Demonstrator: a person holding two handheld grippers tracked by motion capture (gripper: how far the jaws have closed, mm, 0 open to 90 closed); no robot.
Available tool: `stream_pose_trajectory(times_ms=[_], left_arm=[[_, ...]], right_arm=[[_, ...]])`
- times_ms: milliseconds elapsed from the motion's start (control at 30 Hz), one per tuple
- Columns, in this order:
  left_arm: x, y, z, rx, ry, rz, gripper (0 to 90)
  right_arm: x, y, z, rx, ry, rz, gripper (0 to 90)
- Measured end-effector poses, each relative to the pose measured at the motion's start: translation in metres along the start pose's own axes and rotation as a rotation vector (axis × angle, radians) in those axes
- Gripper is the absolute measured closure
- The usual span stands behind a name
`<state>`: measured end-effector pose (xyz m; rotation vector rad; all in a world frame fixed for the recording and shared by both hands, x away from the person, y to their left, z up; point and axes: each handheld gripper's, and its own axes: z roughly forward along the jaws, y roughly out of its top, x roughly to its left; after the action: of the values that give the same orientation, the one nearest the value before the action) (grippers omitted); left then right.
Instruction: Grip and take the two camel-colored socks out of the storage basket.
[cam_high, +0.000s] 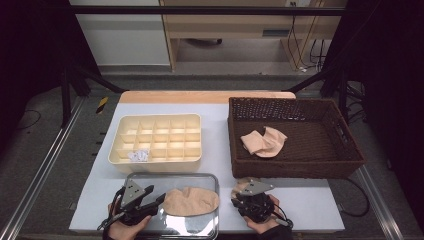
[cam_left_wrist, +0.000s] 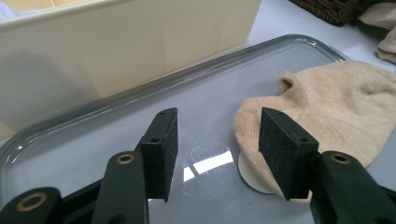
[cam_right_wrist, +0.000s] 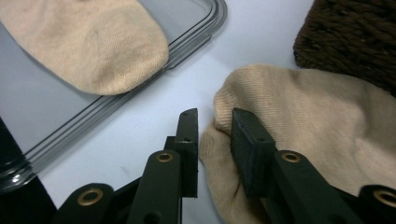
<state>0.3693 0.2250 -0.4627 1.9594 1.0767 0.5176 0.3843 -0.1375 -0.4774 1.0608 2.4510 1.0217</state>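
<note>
On the white table (cam_high: 310, 200), near its front edge, one sock (cam_high: 191, 201) is laid lengthwise across the tray (cam_high: 150, 179) just right of the open left gripper (cam_left_wrist: 217, 140), while the right gripper (cam_right_wrist: 214, 140), jaws apart, is seemingly released from a second sock (cam_right_wrist: 299, 121).

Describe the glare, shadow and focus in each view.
High view: soft overall, dark surroundings, faint sheen on the clear tray. Left gripper view: bright window-like glare on the tray between the left tool jaws; the cream organizer box casts shadow on its near wall. Right gripper view: the sock weave is sharp; the right tool is dark, underlit.
</note>
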Motion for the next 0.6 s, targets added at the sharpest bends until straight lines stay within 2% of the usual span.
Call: stream_pose_trajectory(times_ms=[133,267,333,433,500,600], left_arm=[[0.000,0.000,0.000,-0.001,0.000,-0.004,46.9],[0.001,0.000,0.000,-0.002,-0.001,-0.007,46.9],[0.000,0.000,0.001,-0.002,-0.007,-0.010,47.2],[0.000,0.000,0.001,0.001,-0.010,-0.008,48.3],[-0.001,0.000,0.002,0.009,-0.014,-0.001,49.1],[-0.002,0.001,0.003,0.010,-0.015,0.000,49.7]], right_arm=[[-0.001,0.001,-0.001,0.018,-0.017,-0.007,86.2],[-0.004,0.005,-0.004,0.029,0.005,0.027,87.4],[-0.004,0.008,-0.010,0.001,0.022,0.036,87.4],[-0.001,0.015,-0.019,-0.070,0.064,0.047,87.2],[0.003,0.022,-0.024,-0.138,0.115,0.054,86.9],[0.010,0.032,-0.021,-0.173,0.173,0.055,86.8]])
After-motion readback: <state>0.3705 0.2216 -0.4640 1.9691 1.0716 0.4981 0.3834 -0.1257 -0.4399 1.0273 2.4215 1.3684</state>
